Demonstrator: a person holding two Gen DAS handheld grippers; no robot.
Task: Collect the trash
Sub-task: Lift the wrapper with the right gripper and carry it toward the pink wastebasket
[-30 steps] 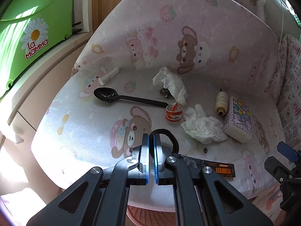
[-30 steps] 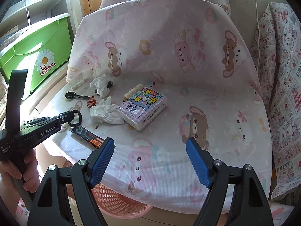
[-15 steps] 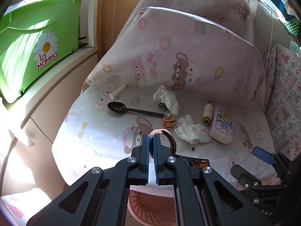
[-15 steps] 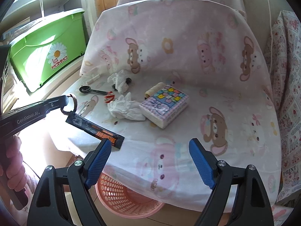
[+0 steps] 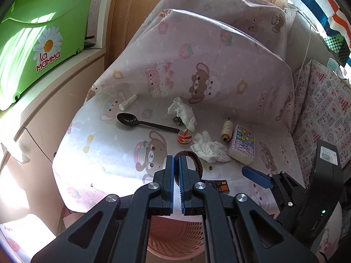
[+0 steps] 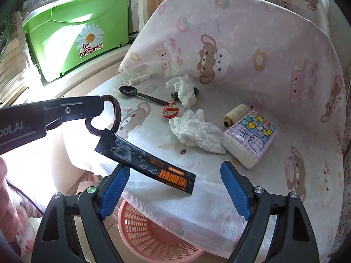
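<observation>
A pink perforated basket [image 6: 153, 236] stands on the floor below both sets of fingers; what shows of its inside looks empty. The left gripper [image 5: 176, 171] has its fingers pressed shut on a brown hair band [image 6: 114, 111], and a black sachet [image 6: 147, 161] hangs from that loop, slanting down above the basket. The right gripper [image 6: 173, 188] has its fingers spread wide with nothing gripped; the sachet's lower end lies between them, just by the left finger. Beyond, crumpled tissues [image 6: 195, 131] lie on the bear-print chair seat [image 6: 274, 164].
</observation>
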